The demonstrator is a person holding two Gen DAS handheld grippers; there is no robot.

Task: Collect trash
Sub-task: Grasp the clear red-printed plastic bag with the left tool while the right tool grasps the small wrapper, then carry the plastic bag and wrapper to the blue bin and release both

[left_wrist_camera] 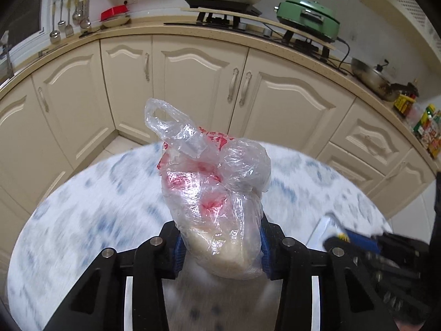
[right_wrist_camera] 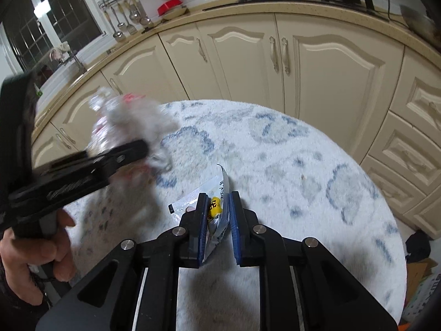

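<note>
A clear plastic bag [left_wrist_camera: 215, 182] with red print and a pale lump inside stands up between the blue pads of my left gripper [left_wrist_camera: 220, 229], which is shut on its lower part. The right wrist view shows this bag [right_wrist_camera: 129, 118] blurred at the left, with the left gripper [right_wrist_camera: 137, 149] and a person's hand [right_wrist_camera: 35, 253] holding it. My right gripper [right_wrist_camera: 217, 198] is shut on a white and silver snack wrapper [right_wrist_camera: 187, 202] with a yellow mark, just above the round table's white and blue cloth [right_wrist_camera: 275, 151]. In the left wrist view the right gripper [left_wrist_camera: 355, 241] is a blur at the right.
Cream kitchen cabinets [left_wrist_camera: 193, 82] curve behind the table under a beige counter. On it are a stove [left_wrist_camera: 220, 8], a green cooker [left_wrist_camera: 308, 16], a pan [left_wrist_camera: 372, 80], food packets [left_wrist_camera: 427, 129] and hanging utensils [left_wrist_camera: 71, 13]. A cardboard box [right_wrist_camera: 419, 275] lies on the floor at right.
</note>
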